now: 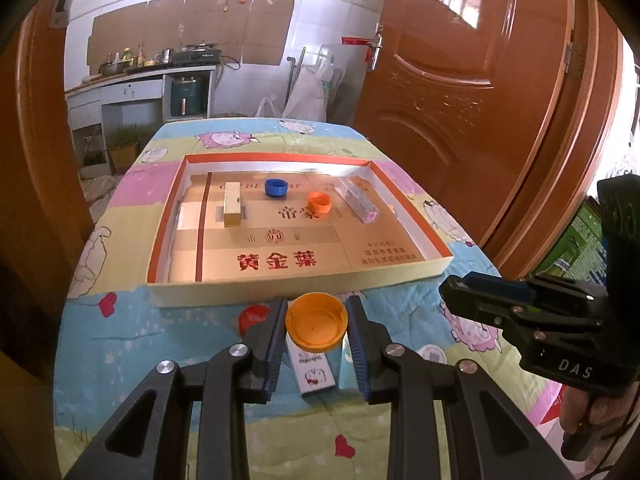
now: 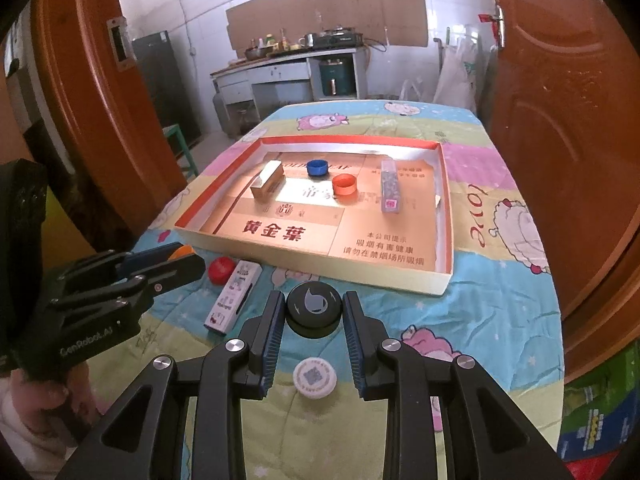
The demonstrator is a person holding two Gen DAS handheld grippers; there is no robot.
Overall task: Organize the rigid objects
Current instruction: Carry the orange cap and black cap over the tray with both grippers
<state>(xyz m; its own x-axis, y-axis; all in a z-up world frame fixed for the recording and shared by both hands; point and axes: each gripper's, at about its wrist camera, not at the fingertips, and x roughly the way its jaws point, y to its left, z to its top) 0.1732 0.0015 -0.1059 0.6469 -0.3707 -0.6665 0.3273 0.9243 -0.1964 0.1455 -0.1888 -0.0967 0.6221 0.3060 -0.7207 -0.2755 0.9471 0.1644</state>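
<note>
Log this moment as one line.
left tongs: orange cap | right tongs: black cap | tray: four items

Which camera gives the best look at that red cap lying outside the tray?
The right wrist view: the red cap lies in the open beside the white box. In the left wrist view the left gripper hides most of it.
</note>
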